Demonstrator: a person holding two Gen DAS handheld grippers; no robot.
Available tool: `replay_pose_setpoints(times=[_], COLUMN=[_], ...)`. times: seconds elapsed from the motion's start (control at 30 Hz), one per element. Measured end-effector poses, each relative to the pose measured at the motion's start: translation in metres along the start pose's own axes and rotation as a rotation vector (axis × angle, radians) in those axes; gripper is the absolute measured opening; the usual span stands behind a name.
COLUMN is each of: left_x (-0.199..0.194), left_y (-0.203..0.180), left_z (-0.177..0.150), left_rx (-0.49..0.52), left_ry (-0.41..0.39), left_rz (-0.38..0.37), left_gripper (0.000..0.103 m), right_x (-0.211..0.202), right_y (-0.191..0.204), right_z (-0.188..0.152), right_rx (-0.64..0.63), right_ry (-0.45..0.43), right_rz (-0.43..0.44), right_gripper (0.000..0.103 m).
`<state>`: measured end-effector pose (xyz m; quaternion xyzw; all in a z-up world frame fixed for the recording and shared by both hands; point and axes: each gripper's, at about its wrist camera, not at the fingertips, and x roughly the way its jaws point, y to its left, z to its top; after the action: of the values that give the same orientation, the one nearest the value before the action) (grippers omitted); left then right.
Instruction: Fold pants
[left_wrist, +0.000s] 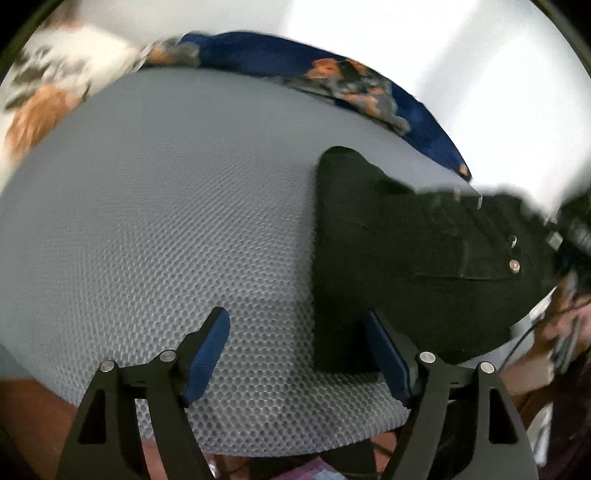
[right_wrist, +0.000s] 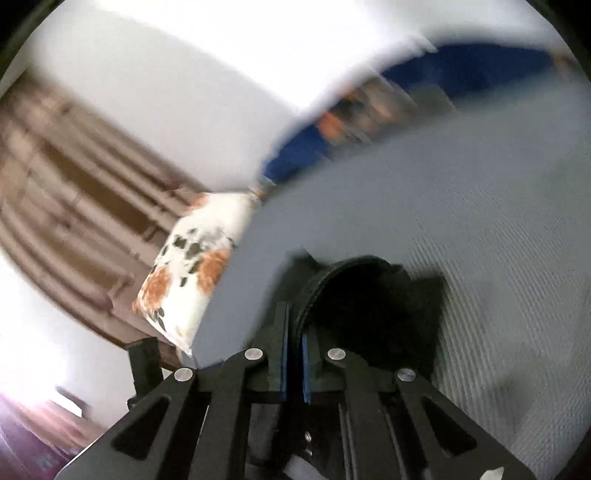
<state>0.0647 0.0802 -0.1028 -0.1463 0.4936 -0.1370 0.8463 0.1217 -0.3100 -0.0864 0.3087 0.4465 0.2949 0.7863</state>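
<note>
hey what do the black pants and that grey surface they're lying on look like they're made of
The black pants look like heavy matte woven cloth, possibly denim or cotton twill: metal rivets and stitched seams show near the waistband. The grey surface looks like a spacer-mesh fabric, perhaps a mattress cover: a regular honeycomb of small dimples runs across it, with a soft dull sheen.

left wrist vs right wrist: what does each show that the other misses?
Left wrist only: the open left gripper with its blue-padded fingers spread, and the folded black pants lying flat with their metal rivets showing.

Right wrist only: the right gripper shut on a bunched edge of the pants, plus blurred brown wooden furniture.

Both: the grey mesh mattress, the white floral pillow, the dark blue floral bedding and the white wall.
</note>
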Motion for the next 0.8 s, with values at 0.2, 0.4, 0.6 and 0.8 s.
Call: replay_pose_setpoints(times=[0.2,0.4,0.6,0.8], left_x=[0.011,-0.005,-0.007,0.003], left_y=[-0.002,-0.03,-0.054,-0.052], left_z=[-0.001,0.003,0.017,0.017], left_rx=[0.01,0.122,0.194,0.17], left_ry=[0.012,-0.073,-0.108,-0.071], left_rz=[0.031,0.024,-0.001,0.002], left_gripper=[0.077,0.077,0.082,0.082], right_x=[0.006,-0.026,-0.016,0.02], right_y=[-0.064,-0.04,-0.046,-0.035], right_z=[-0.03,-0.021,-0.011,-0.005], right_rx=[0.142,0.052,0.018,-0.072], right_ry=[0.041,-0.045,-0.019,0.095], right_rz=[0.001,-0.081,-0.218,-0.18], right_gripper=[0.018,0.056,0.072,0.014])
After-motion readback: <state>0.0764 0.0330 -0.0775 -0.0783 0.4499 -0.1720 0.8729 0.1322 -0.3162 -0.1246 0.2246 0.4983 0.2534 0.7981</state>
